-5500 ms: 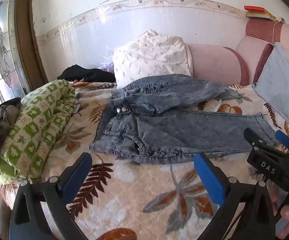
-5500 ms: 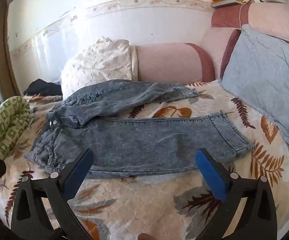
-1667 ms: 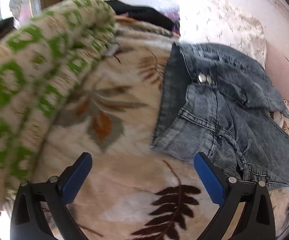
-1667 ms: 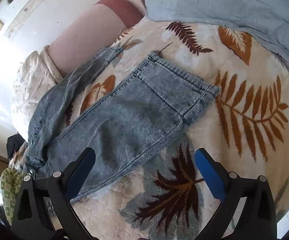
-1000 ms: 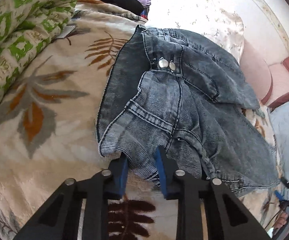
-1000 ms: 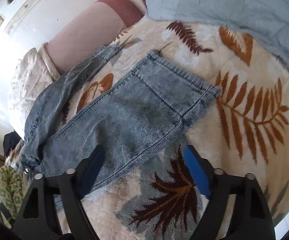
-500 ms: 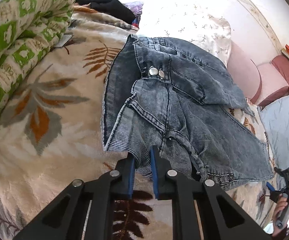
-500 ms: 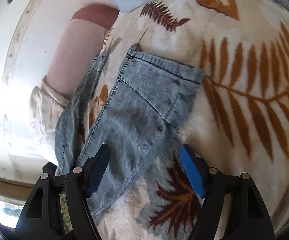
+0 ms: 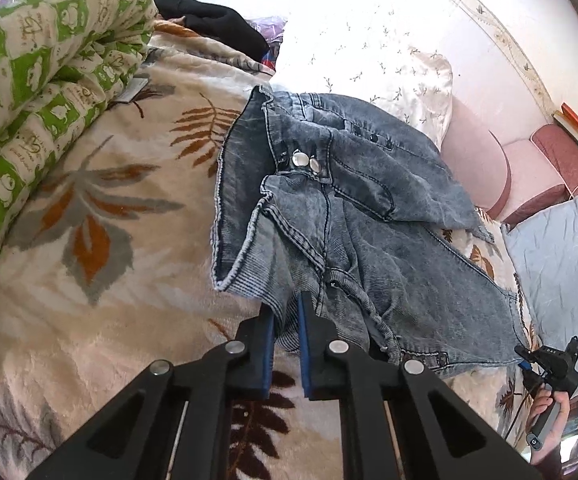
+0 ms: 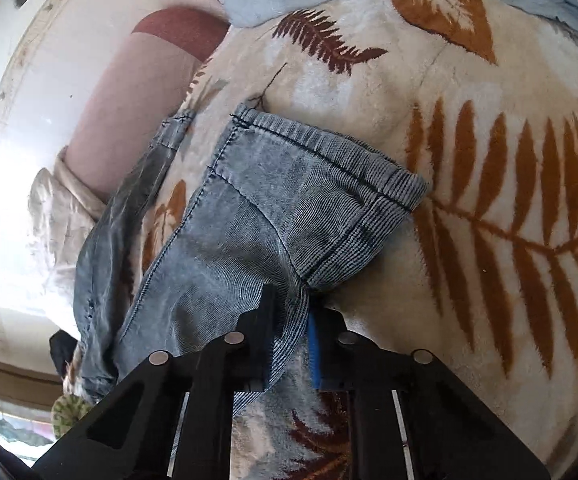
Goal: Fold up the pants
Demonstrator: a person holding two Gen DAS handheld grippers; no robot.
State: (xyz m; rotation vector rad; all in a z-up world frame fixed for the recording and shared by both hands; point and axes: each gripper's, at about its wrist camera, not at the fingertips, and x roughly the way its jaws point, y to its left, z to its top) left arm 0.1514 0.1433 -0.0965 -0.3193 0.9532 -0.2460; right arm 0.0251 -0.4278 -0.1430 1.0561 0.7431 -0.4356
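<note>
My left gripper [image 9: 287,322] reaches in low over the leaf-print blanket [image 9: 89,240], its blue pads nearly together and pinching the near waistband edge of the jeans [image 9: 349,216], which lie spread across the bed with the far leg folded over. My right gripper [image 10: 291,320] is angled down at the other end, jaws clamped on the near corner of the leg hem [image 10: 329,168].

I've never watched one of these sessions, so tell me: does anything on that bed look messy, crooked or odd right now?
The jeans lie askew: one leg splays away from the other, the fly gapes open. Both grippers, left and right, pinch their near edge. Otherwise only a rumpled green quilt; nothing looks spilled or torn.
</note>
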